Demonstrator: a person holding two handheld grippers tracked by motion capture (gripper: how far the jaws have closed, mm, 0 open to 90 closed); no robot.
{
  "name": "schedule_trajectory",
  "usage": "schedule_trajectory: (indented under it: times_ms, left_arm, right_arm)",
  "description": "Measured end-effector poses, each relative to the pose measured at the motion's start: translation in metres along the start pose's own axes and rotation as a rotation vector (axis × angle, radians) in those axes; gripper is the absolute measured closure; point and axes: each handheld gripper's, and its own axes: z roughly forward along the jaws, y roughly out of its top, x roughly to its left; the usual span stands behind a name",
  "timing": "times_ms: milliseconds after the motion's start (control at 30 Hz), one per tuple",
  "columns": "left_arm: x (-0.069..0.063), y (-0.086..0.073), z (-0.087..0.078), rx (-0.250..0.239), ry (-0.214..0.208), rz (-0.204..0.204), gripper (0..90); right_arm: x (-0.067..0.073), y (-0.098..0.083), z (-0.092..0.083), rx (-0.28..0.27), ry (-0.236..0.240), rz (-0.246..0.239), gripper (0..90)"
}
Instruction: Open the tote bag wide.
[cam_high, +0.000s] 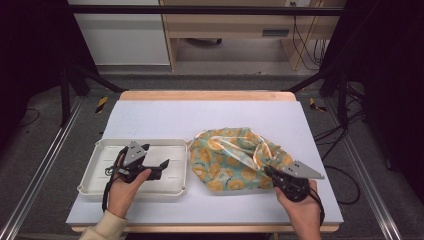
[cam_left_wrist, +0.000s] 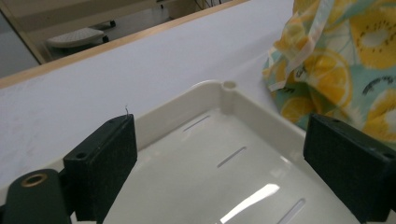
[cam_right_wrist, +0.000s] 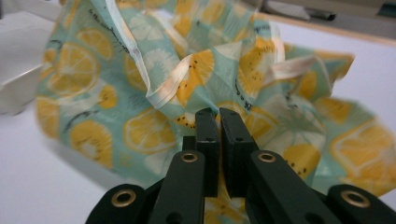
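1. Black jaws of the right gripper (cam_right_wrist: 219, 114) stand pressed together at the near edge of the fruit-print fabric bag (cam_right_wrist: 196, 88); whether a fold of cloth is caught between them cannot be told.
2. Seen from above, the right gripper (cam_high: 268, 171) sits at the bag's (cam_high: 235, 160) lower right side, with the bag spreading up and to the left of its jaws.
3. Pale drawstring cord (cam_high: 257, 150) loops across the top of the bag, just beyond those jaws.
4. Left gripper (cam_high: 162, 164) hangs over the white plastic tray (cam_high: 100, 150), its jaws spread wide with nothing between them.
5. In the left gripper view, the tray's corner post (cam_left_wrist: 229, 86) lies ahead between the jaws, and the bag (cam_left_wrist: 336, 70) bulges just past the tray's rim, beside the right-hand jaw.
6. Tray and bag lie close together, almost touching, on the white tabletop (cam_high: 160, 117).
7. Beyond both pairs of jaws, the tabletop is bare up to its wooden far edge (cam_high: 205, 95).
8. Bare strips also run along the near edge and to the right of the bag.
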Motion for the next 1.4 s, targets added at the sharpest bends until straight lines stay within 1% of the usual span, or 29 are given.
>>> schedule_trajectory:
  times_ms: [33,100,167,200,233,267,333,400,467,500,567,600,633,667,700,733,800,833,867,900,933,967,1000,1033,1100,1233,1267,1367,1400]
  left_arm:
    - [-0.004,0.003,-0.001,-0.006,-0.007,0.011,10.1]
    - [-0.011,0.010,-0.002,-0.019,-0.019,0.037,10.3]
    - [-0.019,0.018,-0.001,-0.033,-0.050,0.041,11.1]
    - [-0.019,0.018,-0.001,-0.033,-0.050,0.041,11.5]
    - [-0.025,0.027,0.000,-0.046,-0.079,0.055,12.0]
    - [-0.029,0.032,0.001,-0.053,-0.098,0.065,12.3]
    - [-0.037,0.045,0.004,-0.055,-0.129,0.105,12.3]
    - [-0.044,0.056,0.011,-0.057,-0.176,0.136,11.7]
    - [-0.053,0.066,0.022,-0.052,-0.237,0.152,10.8]
    - [-0.056,0.068,0.026,-0.048,-0.251,0.166,10.7]
    - [-0.066,0.070,0.038,-0.037,-0.264,0.218,10.3]
    - [-0.066,0.070,0.038,-0.037,-0.264,0.218,10.6]
    - [-0.073,0.067,0.050,0.005,-0.285,0.226,11.5]
    - [-0.076,0.063,0.053,0.016,-0.275,0.221,14.6]
    - [-0.080,0.058,0.056,0.026,-0.264,0.216,22.4]
    - [-0.085,0.053,0.056,0.056,-0.260,0.210,31.0]
    - [-0.088,0.050,0.055,0.057,-0.247,0.202,46.2]
    - [-0.092,0.042,0.051,0.055,-0.243,0.179,53.5]
    - [-0.092,0.042,0.051,0.055,-0.243,0.179,58.5]
    - [-0.094,0.036,0.047,0.052,-0.246,0.169,65.7]
    - [-0.094,0.036,0.047,0.052,-0.246,0.169,69.5]
    - [-0.097,0.031,0.045,0.058,-0.248,0.184,72.0]
    - [-0.099,0.030,0.044,0.058,-0.247,0.199,74.1]
    - [-0.100,0.029,0.043,0.060,-0.251,0.206,75.2]
    - [-0.102,0.029,0.042,0.055,-0.249,0.212,77.2]
    - [-0.103,0.029,0.042,0.055,-0.255,0.220,80.9]
    - [-0.103,0.029,0.042,0.056,-0.256,0.223,81.9]
    - [-0.102,0.029,0.043,0.066,-0.260,0.230,84.2]
    - [-0.102,0.029,0.042,0.067,-0.261,0.231,84.9]
  right_arm:
    - [0.002,-0.006,-0.003,0.008,0.011,0.003,87.3]
    - [0.006,-0.014,-0.007,0.017,0.011,-0.002,87.7]
    - [0.008,-0.020,-0.008,0.038,0.016,-0.007,88.1]
    - [0.008,-0.020,-0.008,0.038,0.016,-0.007,88.1]
    - [0.009,-0.023,-0.008,0.063,0.009,-0.022,88.4]
    - [0.009,-0.024,-0.007,0.071,0.010,-0.025,88.5]
    - [0.009,-0.025,-0.006,0.080,0.010,-0.016,88.6]
    - [0.009,-0.027,-0.006,0.088,0.009,-0.018,88.6]
    - [0.008,-0.028,-0.006,0.093,0.007,-0.014,88.8]
    - [0.008,-0.029,-0.006,0.096,0.001,-0.016,88.9]
    - [0.007,-0.030,-0.006,0.103,-0.004,-0.018,89.1]
    - [0.007,-0.030,-0.006,0.105,-0.009,-0.019,89.1]
    - [0.006,-0.031,-0.007,0.109,-0.013,-0.016,89.1]
    - [0.006,-0.031,-0.007,0.113,-0.018,-0.011,89.1]
    - [0.005,-0.032,-0.008,0.114,-0.026,-0.012,89.0]
    - [0.004,-0.033,-0.008,0.117,-0.033,-0.006,88.8]
    - [0.002,-0.034,-0.008,0.119,-0.039,-0.009,88.1]
    - [0.002,-0.034,-0.007,0.120,-0.040,-0.005,87.0]
    - [0.001,-0.034,-0.007,0.118,-0.040,-0.003,84.7]
    - [0.001,-0.034,-0.008,0.118,-0.045,0.010,80.0]
    - [0.001,-0.034,-0.008,0.118,-0.045,0.010,80.0]
    - [0.001,-0.031,-0.008,0.098,-0.059,0.006,66.3]
    - [0.001,-0.028,-0.009,0.089,-0.058,0.005,57.5]
    - [0.001,-0.025,-0.011,0.083,-0.062,-0.001,50.2]
    - [0.003,-0.016,-0.014,0.074,-0.080,-0.024,40.1]
    - [0.002,0.008,-0.022,0.052,-0.069,-0.026,27.8]
    - [0.002,0.015,-0.022,0.058,-0.057,-0.022,27.2]
    - [0.000,0.038,-0.014,0.090,-0.053,-0.055,21.2]
    - [0.000,0.046,-0.011,0.102,-0.039,-0.062,20.5]
